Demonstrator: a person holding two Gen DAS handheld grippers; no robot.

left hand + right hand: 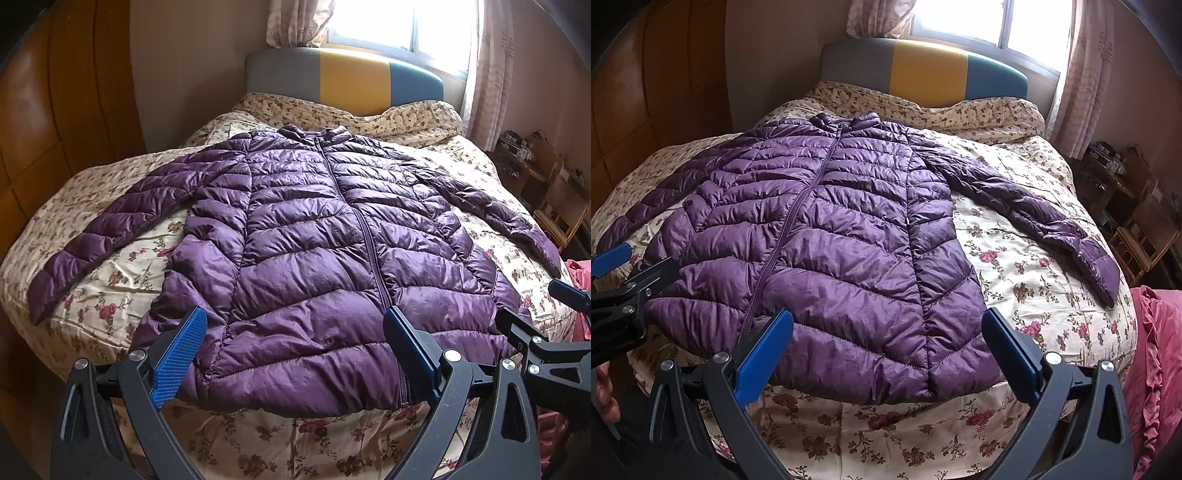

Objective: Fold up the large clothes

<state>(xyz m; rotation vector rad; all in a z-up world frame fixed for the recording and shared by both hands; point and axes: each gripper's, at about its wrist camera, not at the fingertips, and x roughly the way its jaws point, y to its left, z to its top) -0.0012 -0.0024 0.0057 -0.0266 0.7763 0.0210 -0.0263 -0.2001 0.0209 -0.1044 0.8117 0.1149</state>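
Left hand-held gripper (293,354): spread wide, nothing held, poised over the hem.
Right hand-held gripper (886,354): likewise wide, empty.
Purple down jacket (314,251): laid flat on the bed (110,266), sleeves outspread, bedspread bare alongside.

Glossy quilted purple jacket (295,258), matt floral cotton bedspread (122,266)

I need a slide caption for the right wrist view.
Open right gripper above the hem of a purple jacket.
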